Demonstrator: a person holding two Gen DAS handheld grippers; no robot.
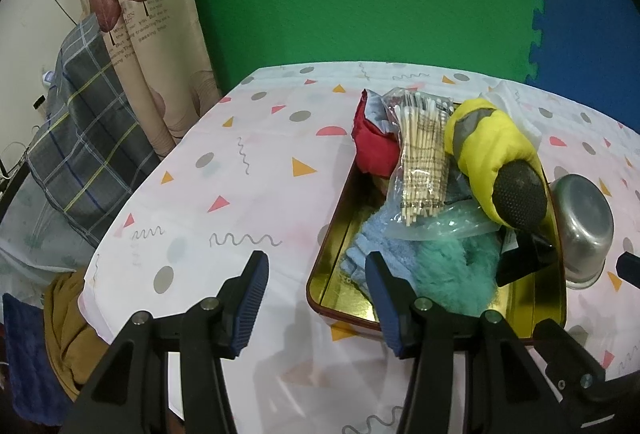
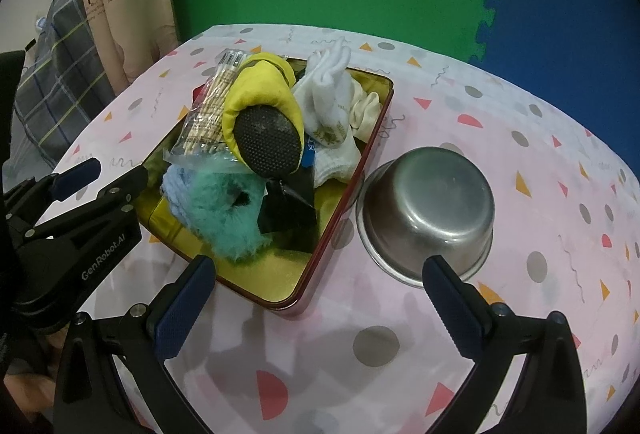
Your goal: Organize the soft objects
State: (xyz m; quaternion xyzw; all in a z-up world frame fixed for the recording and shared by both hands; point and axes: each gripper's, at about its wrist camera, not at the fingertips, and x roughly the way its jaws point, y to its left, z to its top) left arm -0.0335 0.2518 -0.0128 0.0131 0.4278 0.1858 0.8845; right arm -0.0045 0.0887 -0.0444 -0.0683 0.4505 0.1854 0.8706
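Both grippers hung spread and empty over the tablecloth [image 2: 400, 322]: left gripper [image 1: 316, 298], right gripper [image 2: 320, 306]. Beyond them the tin tray [image 2: 352, 170] held soft things; the yellow mitten [image 2: 260, 102] lay lengthwise, dark end pointing nearward.

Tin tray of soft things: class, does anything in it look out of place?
Yes. A clear packet of cotton swabs lies across the cloths in the tin tray; it is stiff sticks, not soft. The yellow mitt is heaped on top, tilted. The steel bowl stands beside the tray, empty.
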